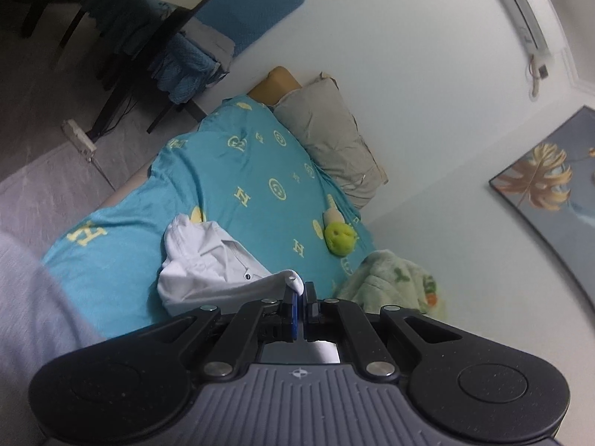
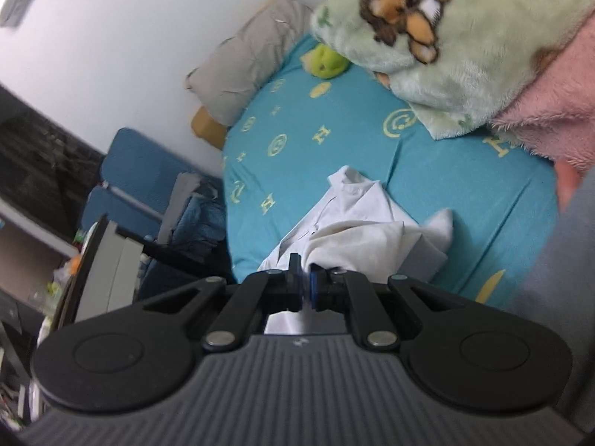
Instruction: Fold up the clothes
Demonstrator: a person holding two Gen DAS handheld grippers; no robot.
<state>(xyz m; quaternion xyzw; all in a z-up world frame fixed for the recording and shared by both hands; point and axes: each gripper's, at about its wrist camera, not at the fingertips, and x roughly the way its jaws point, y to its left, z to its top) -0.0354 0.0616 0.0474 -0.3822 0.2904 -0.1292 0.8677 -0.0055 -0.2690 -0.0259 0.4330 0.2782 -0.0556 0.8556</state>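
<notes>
A white button-up shirt [image 1: 208, 264] lies crumpled on a bed with a turquoise sheet [image 1: 230, 171] printed with yellow letters. My left gripper [image 1: 302, 293] is shut on an edge of the shirt, the cloth bunched between its jaws. In the right wrist view the same shirt [image 2: 357, 223] spreads toward the camera, collar at the far end. My right gripper [image 2: 305, 278] is shut on another part of the shirt's edge, near the bed's side.
A grey pillow [image 1: 334, 137] and a tan cushion [image 1: 275, 83] lie at the head of the bed by the wall. A green plush toy [image 1: 340, 238] and a pale green fleece blanket [image 2: 446, 29] lie on the sheet. Chairs draped with blue cloth [image 1: 182, 67] stand beside the bed.
</notes>
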